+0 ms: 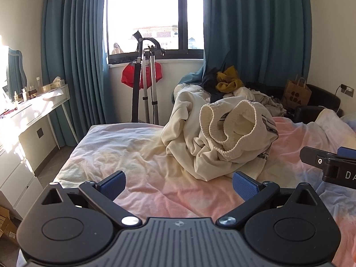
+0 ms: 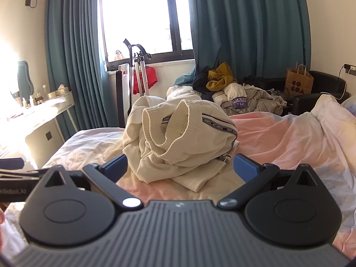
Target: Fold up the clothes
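Note:
A crumpled cream sweatshirt (image 1: 220,138) with ribbed cuffs and a printed stripe lies heaped on the bed; the right wrist view shows the same sweatshirt (image 2: 180,142). My left gripper (image 1: 179,185) is open over the sheet, short of the heap and to its left, with nothing between its blue pads. My right gripper (image 2: 180,166) is open too, its fingers spread just in front of the heap's near edge, apart from the cloth. The right gripper's body (image 1: 329,164) shows at the right edge of the left wrist view.
The bed sheet (image 1: 133,160) is pink and pale yellow and wrinkled. A pile of other clothes (image 2: 233,89) lies at the far end under the teal curtain. A garment steamer stand (image 1: 144,77) stands by the window, a white dressing table (image 1: 33,109) at left, a paper bag (image 2: 298,84) at far right.

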